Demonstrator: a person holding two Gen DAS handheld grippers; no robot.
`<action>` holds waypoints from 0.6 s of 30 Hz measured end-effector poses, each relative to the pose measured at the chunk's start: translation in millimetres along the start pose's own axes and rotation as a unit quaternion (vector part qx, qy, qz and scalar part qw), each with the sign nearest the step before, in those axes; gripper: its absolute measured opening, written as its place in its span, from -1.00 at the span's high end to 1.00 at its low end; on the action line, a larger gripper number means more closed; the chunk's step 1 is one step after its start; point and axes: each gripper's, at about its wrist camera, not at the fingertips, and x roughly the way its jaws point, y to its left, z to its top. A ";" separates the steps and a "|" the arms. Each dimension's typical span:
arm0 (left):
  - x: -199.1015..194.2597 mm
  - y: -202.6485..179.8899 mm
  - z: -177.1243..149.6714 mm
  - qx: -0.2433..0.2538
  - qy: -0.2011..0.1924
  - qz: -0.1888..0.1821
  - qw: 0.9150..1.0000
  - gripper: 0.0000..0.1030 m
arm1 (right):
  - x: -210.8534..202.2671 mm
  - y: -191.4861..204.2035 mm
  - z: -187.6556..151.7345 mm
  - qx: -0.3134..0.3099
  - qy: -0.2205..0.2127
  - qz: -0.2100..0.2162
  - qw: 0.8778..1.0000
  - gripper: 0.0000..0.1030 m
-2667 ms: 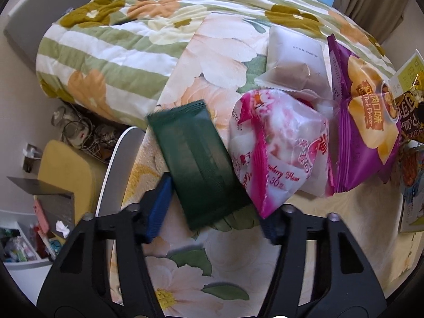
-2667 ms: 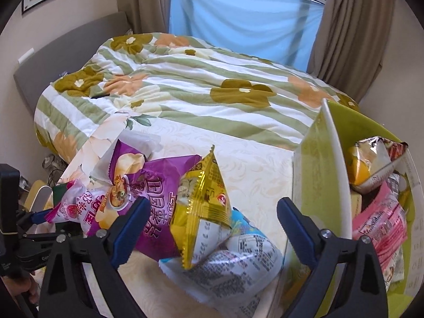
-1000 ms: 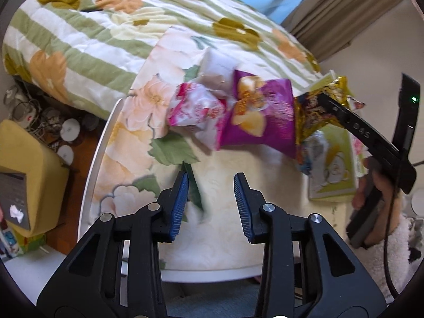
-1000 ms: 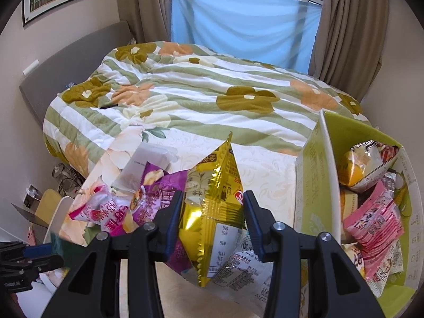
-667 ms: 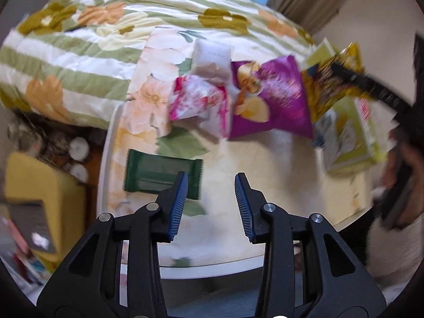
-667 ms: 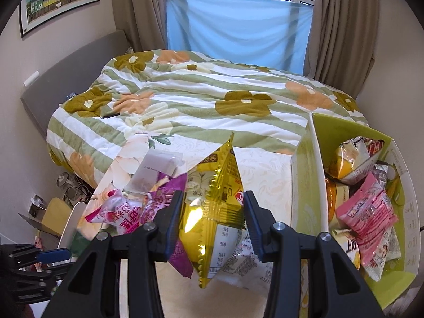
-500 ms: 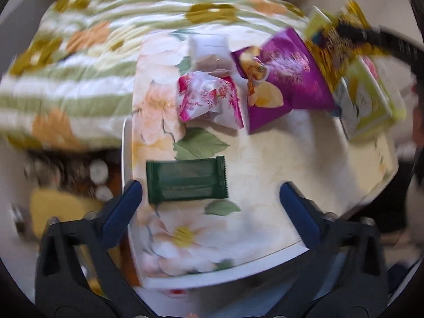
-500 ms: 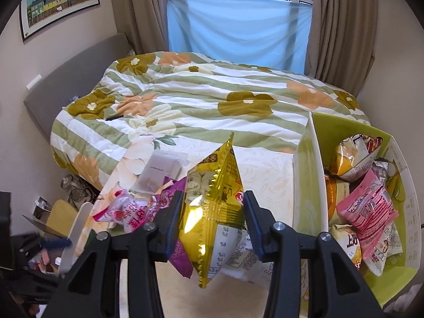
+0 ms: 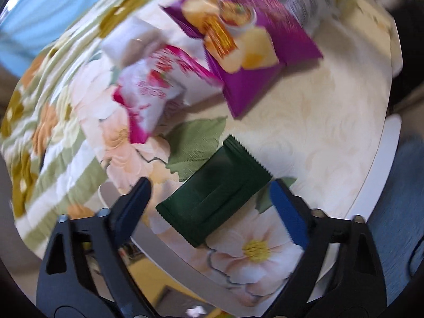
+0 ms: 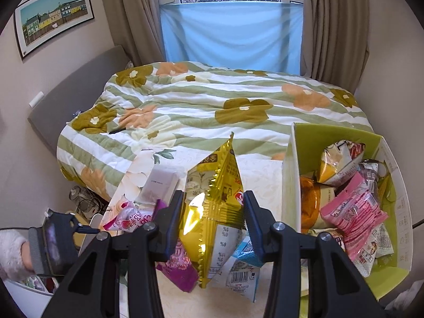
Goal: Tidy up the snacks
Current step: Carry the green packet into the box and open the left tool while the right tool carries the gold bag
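Observation:
My left gripper (image 9: 212,198) is open, its fingers either side of a dark green packet (image 9: 214,198) lying flat near the table's front edge. A pink-white strawberry bag (image 9: 156,87), a purple chip bag (image 9: 246,39) and a white packet (image 9: 129,39) lie beyond it. My right gripper (image 10: 212,220) is shut on a yellow snack bag (image 10: 214,204), held above the table, left of the green box (image 10: 291,175) that holds several snacks. The pink-white bag (image 10: 129,217) and purple bag (image 10: 180,267) lie below it.
The round table (image 9: 318,132) has a floral cloth and a white rim. A bed with a flowered quilt (image 10: 212,106) lies behind it. A white-blue packet (image 10: 241,270) lies under the yellow bag. The left gripper's handle (image 10: 53,243) shows at lower left.
My left gripper let go of the green packet, opened wide and swung around it, now low over it. My right gripper closed on the yellow bag and lifted it higher.

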 end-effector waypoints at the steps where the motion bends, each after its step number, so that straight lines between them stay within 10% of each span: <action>1: 4.1 -0.5 0.0 0.014 0.007 0.002 1.000 -0.56 | -0.2 -0.6 -0.7 0.002 0.001 0.000 1.000 0.20; 8: 18.4 -0.3 2.1 0.063 0.028 -0.035 0.997 -0.42 | 0.1 -4.7 -4.1 0.013 0.009 0.005 1.000 0.20; 12: 15.2 -4.5 2.7 0.075 0.033 -0.063 0.995 0.15 | -0.5 -7.1 -5.1 0.021 0.008 0.009 1.000 0.20; 18: 10.2 -14.3 5.3 0.072 0.037 -0.048 0.996 0.19 | -4.4 -10.0 -7.9 0.029 0.007 0.012 0.999 0.20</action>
